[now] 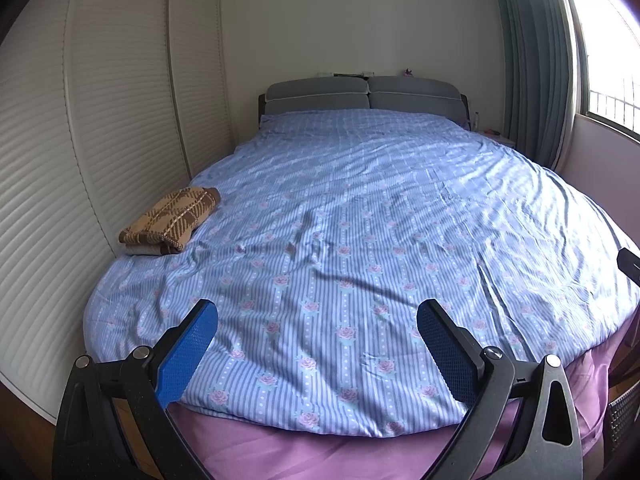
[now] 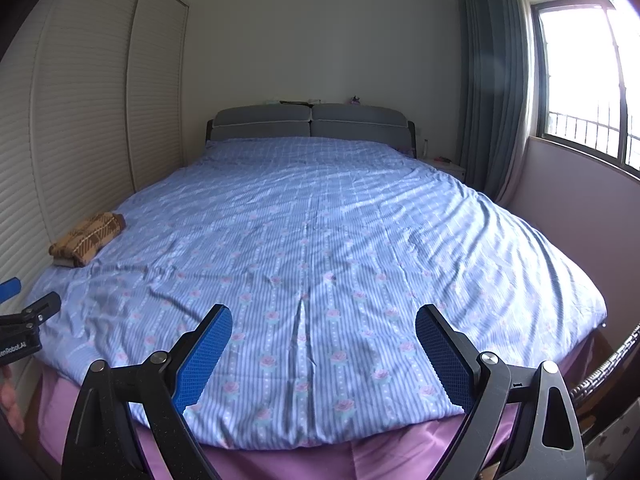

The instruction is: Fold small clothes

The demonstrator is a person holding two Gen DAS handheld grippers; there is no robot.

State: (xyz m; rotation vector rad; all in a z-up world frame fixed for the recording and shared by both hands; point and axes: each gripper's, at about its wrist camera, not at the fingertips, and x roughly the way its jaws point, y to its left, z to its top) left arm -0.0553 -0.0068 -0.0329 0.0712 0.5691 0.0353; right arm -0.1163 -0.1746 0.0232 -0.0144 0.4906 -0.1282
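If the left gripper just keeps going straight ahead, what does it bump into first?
Probably the blue flowered quilt on the bed. The left gripper, jaws open, points across it; the folded brown garment lies off to the left.

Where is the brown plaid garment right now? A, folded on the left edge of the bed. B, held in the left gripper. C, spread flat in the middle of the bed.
A: the brown plaid garment lies folded by the bed's left edge, beside the wardrobe doors.

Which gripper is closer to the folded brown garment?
The left gripper. The garment lies at the bed's left edge by the wardrobe, and looks larger and nearer in the left wrist view; the right gripper is farther right.
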